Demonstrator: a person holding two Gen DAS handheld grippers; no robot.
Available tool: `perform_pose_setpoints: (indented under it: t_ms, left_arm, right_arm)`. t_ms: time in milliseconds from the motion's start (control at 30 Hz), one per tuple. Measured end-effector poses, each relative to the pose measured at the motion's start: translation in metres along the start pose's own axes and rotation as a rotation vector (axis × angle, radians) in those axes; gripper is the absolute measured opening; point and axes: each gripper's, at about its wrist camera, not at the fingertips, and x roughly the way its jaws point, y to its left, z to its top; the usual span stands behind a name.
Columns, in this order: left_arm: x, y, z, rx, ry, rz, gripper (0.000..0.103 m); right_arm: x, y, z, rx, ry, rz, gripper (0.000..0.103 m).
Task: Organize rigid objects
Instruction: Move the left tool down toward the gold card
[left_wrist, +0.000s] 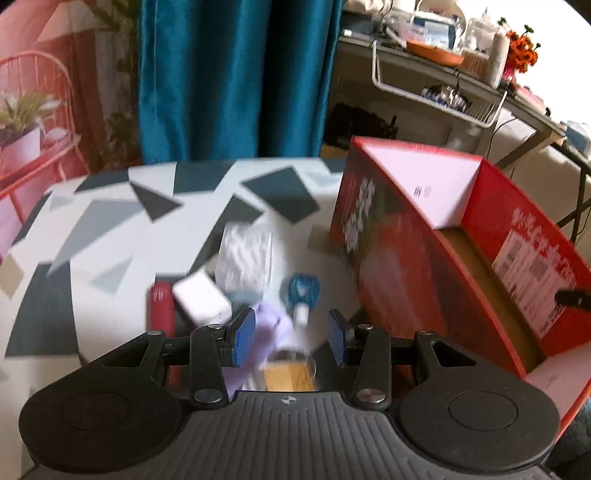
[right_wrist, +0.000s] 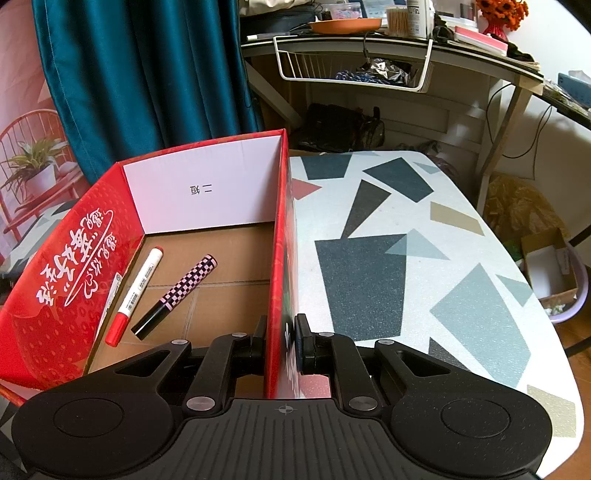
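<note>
In the left wrist view we see the pile (left_wrist: 255, 291) on the table motion-blurred; its items cannot be identified reliably. The gripper body hides the near end of the purple item (left_wrist: 266, 332) and the amber object (left_wrist: 290, 373). In the right wrist view the box (right_wrist: 207, 192) runs off the left edge, and its right wall hides the table directly behind it.

My open red box (right_wrist: 207, 206) stands on the table with 2 markers flat on its cardboard floor: a red-capped white one (right_wrist: 135, 295) beside a checkered one (right_wrist: 175, 297).
</note>
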Motion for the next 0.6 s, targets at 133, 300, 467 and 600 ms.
perform_pose_setpoints:
  t_ms: [133,300,467,600]
  left_arm:
    - [0.005,0.003,-0.013,-0.013,0.022,0.032,0.045]
    - [0.009,0.000,-0.023,-0.012,0.042,0.085,0.045]
    - [0.012,-0.007,-0.029,0.006,0.073,0.080,0.045]
    - [0.016,-0.014,-0.032,0.025,0.095,0.082,0.045]
  right_arm:
    - [0.000,0.000,0.000,0.000,0.000,-0.002,0.012]
    - [-0.001,0.001,-0.001,0.010,-0.005,-0.012,0.011]
    - [-0.001,0.001,-0.001,0.007,-0.004,-0.015,0.011]
    - [-0.001,0.002,-0.001,0.007,-0.004,-0.016,0.011]
